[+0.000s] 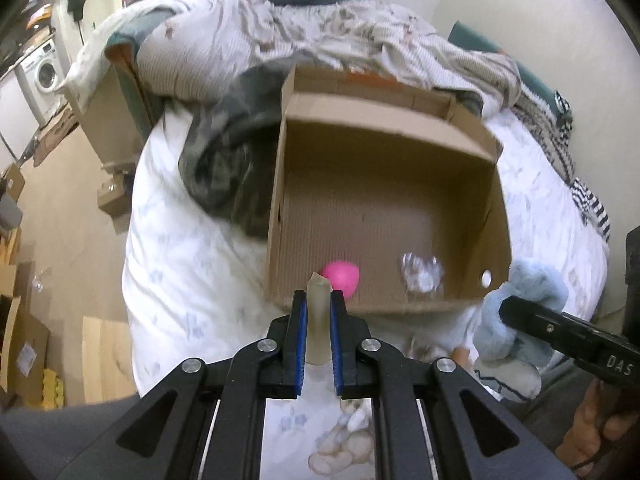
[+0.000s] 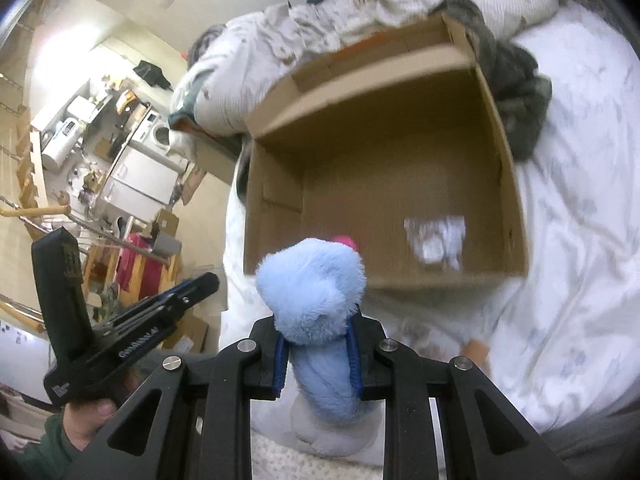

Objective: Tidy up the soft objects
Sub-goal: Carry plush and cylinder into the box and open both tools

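The right tool [image 2: 318, 354], clamped on a blue plush toy [image 2: 316, 292], and the left tool [image 1: 319, 308], pinching an upright translucent stick [image 1: 319, 320], both sit just short of the cardboard box's [image 1: 496, 224] near rim on the bed [image 1: 192, 248], opening ahead.

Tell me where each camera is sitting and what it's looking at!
Left wrist view: sits on the left gripper, which pinches a pale translucent stick, looking down into the open brown cardboard box on the bed; a hand shows bottom right.
Right wrist view: sits on the right gripper, which squeezes a fluffy light-blue plush toy, facing the same box; a hand and green sleeve show bottom left.
Both share the box, the pink egg-shaped toy and each other's gripper.
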